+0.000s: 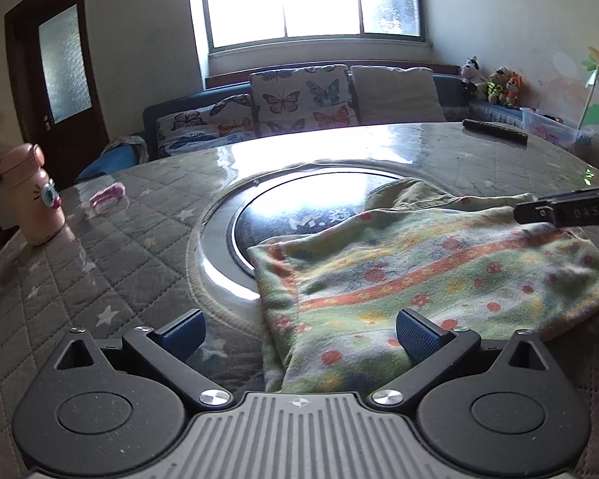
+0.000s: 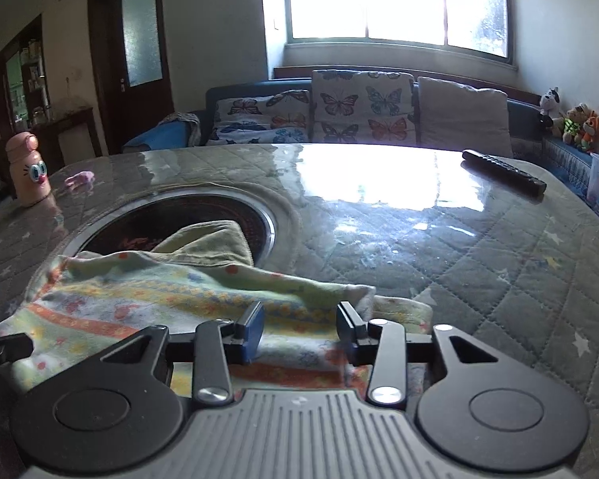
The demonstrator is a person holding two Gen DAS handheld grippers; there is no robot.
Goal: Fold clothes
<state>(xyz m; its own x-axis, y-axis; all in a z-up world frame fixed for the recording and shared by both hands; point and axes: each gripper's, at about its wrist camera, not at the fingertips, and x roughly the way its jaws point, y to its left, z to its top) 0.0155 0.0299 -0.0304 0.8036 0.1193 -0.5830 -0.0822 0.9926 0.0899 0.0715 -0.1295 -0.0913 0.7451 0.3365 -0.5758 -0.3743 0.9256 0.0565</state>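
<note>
A folded flannel garment (image 1: 419, 267), pale green with orange stripes and red dots, lies on the quilted table, partly over a round inset plate. My left gripper (image 1: 301, 335) is open wide at the garment's near left corner; its right pad (image 1: 419, 337) rests over the fabric, touching nothing on the inside. In the right wrist view the garment (image 2: 139, 299) spreads out to the left. My right gripper (image 2: 301, 321) stands partly open over its right edge, with fabric lying below and between the pads, which do not press on it. One black finger (image 1: 566, 211) of it shows at the right edge.
A pink bottle (image 1: 32, 195) and a small pink item (image 1: 107, 197) stand at the table's left. A black remote (image 2: 503, 171) lies at the far right. The round dark plate (image 1: 299, 207) sits mid-table. A sofa with butterfly cushions (image 2: 363, 103) is behind.
</note>
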